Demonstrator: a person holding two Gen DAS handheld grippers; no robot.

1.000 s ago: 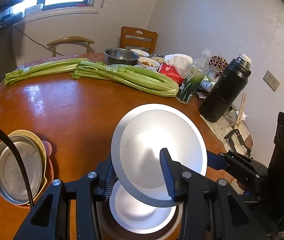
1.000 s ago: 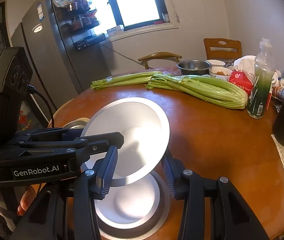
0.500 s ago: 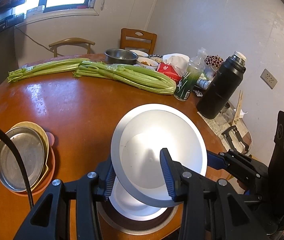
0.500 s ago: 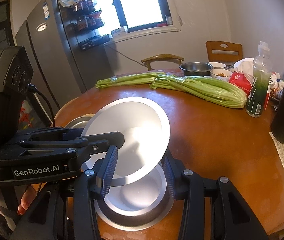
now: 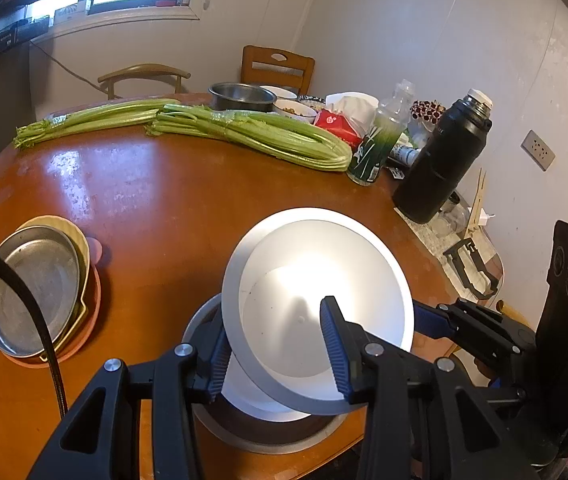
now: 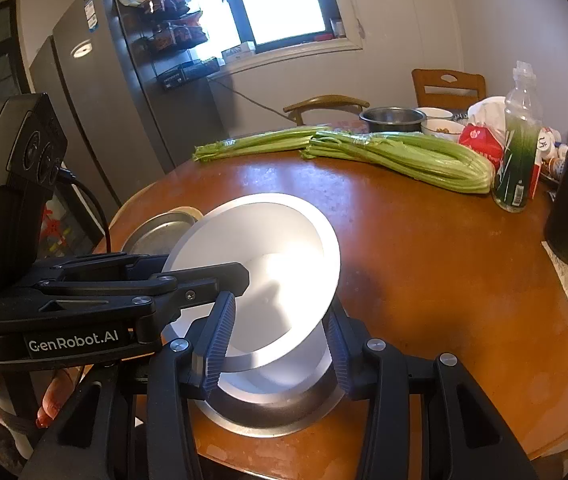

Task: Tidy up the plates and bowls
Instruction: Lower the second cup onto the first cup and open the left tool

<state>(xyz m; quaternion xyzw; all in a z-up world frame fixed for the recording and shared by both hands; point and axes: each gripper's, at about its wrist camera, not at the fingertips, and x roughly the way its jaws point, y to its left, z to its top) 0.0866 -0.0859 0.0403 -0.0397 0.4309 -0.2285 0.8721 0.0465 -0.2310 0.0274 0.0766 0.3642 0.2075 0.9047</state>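
Note:
Both grippers hold one silver metal bowl [image 5: 316, 280], tilted, above another bowl [image 5: 260, 428] that rests on the table near its front edge. My left gripper [image 5: 280, 356] is shut on the bowl's near rim, one finger inside, one outside. My right gripper [image 6: 276, 340] is shut on the opposite rim of the same bowl [image 6: 268, 264]; the lower bowl [image 6: 268, 412] shows beneath. A stack of plates [image 5: 32, 284] with a metal plate on top lies at the left.
Two celery bunches [image 5: 244, 132] lie across the far side of the round wooden table [image 5: 156, 200]. A green bottle [image 5: 376, 148], a black thermos [image 5: 440, 160], a metal pot [image 5: 240, 96] and small bowls stand at the back right. Chairs stand behind the table.
The held bowl has risen with both grippers; the lower bowl shows more of its rim beneath. The table scene looks a little farther away.

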